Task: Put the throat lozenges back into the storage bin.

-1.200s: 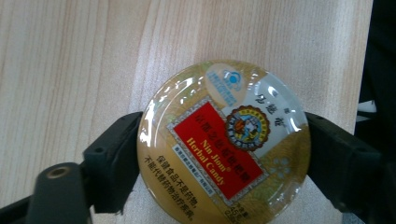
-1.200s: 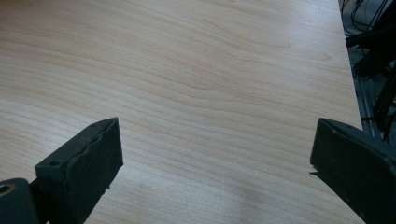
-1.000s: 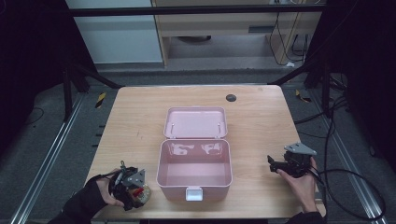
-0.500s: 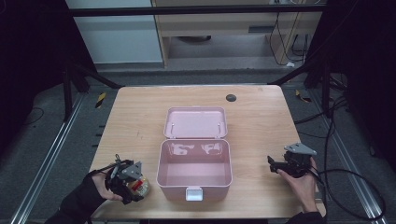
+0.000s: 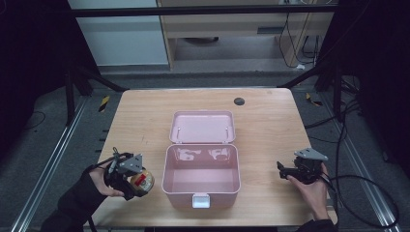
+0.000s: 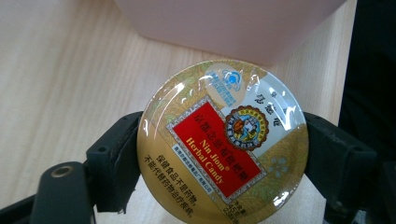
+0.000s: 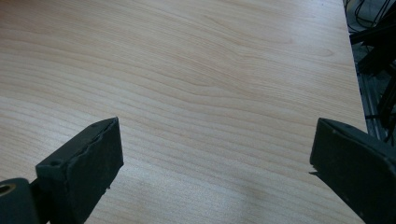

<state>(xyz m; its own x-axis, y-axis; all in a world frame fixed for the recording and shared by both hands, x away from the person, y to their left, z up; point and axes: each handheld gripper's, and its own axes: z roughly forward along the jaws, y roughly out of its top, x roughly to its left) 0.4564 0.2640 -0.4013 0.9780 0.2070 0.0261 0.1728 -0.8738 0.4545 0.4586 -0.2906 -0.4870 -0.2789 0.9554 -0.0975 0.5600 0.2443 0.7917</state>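
Lifted herbal candy tin [image 6: 222, 144] off table [image 5: 270, 116] toward pink box [image 5: 201, 175]; clamped edgewise in left gripper [image 5: 129, 175], rigid, slick; right gripper [image 7: 210, 177] gaped empty.

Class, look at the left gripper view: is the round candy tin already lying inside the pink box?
No: the candy tin is clamped between the left gripper jaws over the table, outside the pink box.

Light wood counter [image 5: 270, 121] with round dark grommet [image 5: 239, 101], grey carpeted floor [image 5: 43, 145], metal rails either side, pale cabinet [image 5: 118, 34] behind, dim surroundings, cables [image 5: 348, 121] at right
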